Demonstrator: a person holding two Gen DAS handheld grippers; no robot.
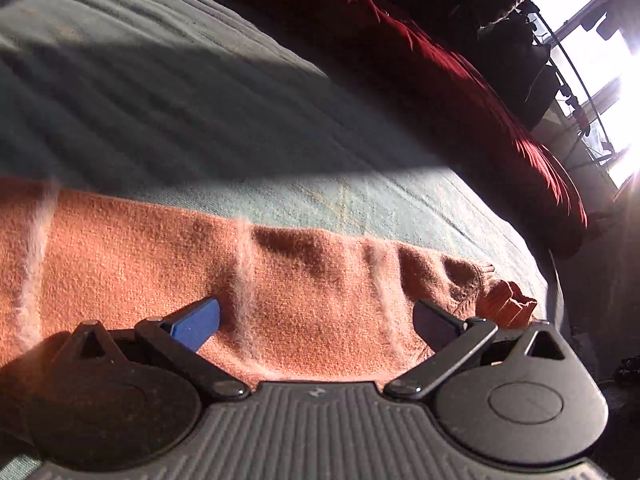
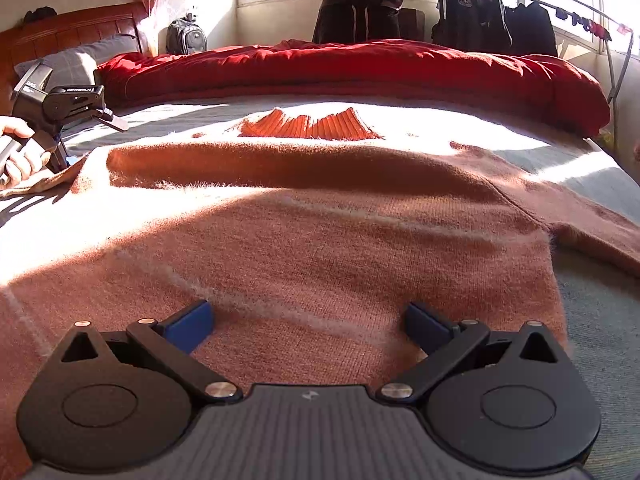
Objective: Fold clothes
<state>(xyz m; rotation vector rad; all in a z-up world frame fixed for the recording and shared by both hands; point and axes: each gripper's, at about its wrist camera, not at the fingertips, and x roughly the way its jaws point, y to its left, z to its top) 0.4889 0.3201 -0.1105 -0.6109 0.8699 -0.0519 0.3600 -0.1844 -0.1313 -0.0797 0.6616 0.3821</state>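
Observation:
An orange fuzzy knit sweater [image 2: 320, 240] lies spread on a grey-blue bed sheet [image 2: 600, 320], its ribbed collar [image 2: 312, 124] at the far end and one sleeve [image 2: 592, 228] running off to the right. My right gripper [image 2: 308, 320] hovers low over the sweater's near part, open, with nothing between its blue pads. In the left wrist view my left gripper [image 1: 316, 320] is open just above a sleeve of the same sweater [image 1: 160, 248], whose ribbed cuff [image 1: 504, 304] lies to the right. The left gripper [image 2: 116, 120] also shows at the left of the right wrist view, held by a hand [image 2: 20, 152].
A red quilt [image 2: 360, 68] is bunched along the far side of the bed, and it shows again as the red quilt [image 1: 460, 92] in the left wrist view. A person [image 2: 360, 0] stands behind it by the window. Dark jackets hang on a rack [image 2: 500, 20]. A wooden headboard [image 2: 72, 28] and pillow are at left.

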